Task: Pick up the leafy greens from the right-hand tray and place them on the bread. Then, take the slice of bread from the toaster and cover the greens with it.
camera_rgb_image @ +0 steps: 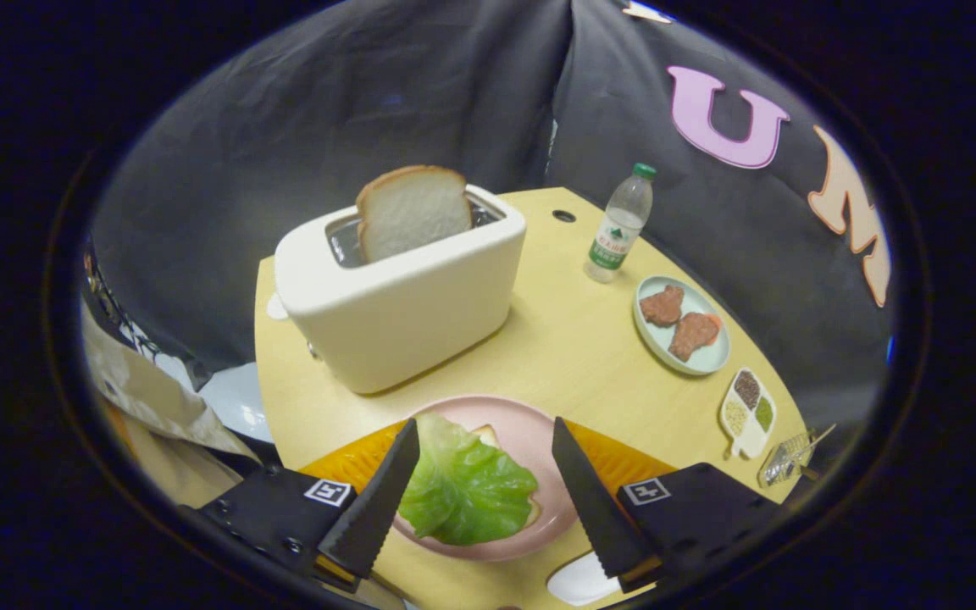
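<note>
A green lettuce leaf (463,487) lies on a bread slice (488,437) on a pink plate (530,440), between my two fingers. The bread shows only as a tan edge past the leaf. My gripper (484,436) hangs open above the plate with nothing held, its black fingertips (407,436) on either side of the leaf. Beyond the plate stands a cream toaster (403,292) on the yellow table (573,339). A second bread slice (412,212) sticks up out of its slot.
An orange mat (623,462) lies under the pink plate. To the right are a pale blue plate (704,360) with two brown meat pieces, a small divided dish (746,415) of seasonings and a water bottle (619,224) further back. The table's right edge is near.
</note>
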`<state>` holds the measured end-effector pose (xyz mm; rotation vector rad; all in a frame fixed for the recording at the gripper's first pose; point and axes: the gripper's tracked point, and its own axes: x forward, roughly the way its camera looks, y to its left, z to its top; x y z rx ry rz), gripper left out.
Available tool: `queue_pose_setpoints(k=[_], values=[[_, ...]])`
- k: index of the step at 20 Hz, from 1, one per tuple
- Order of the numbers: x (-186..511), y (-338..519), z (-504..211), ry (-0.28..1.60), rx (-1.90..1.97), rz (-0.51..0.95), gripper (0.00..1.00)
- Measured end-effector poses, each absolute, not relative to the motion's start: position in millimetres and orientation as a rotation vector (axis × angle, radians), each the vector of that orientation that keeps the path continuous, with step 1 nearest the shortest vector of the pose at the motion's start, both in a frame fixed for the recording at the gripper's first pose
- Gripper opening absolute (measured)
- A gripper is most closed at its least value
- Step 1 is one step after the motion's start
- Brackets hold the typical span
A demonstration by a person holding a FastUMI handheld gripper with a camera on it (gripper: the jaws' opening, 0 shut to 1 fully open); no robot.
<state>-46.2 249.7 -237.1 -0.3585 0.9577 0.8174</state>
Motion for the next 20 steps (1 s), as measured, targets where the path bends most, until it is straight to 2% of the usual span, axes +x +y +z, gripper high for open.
queue_pose_setpoints(k=[11,20], values=[[-1,341,-168,0.986,-0.124,0.785,1.0],[15,394,-175,1.07,-0.021,0.74,0.97]])
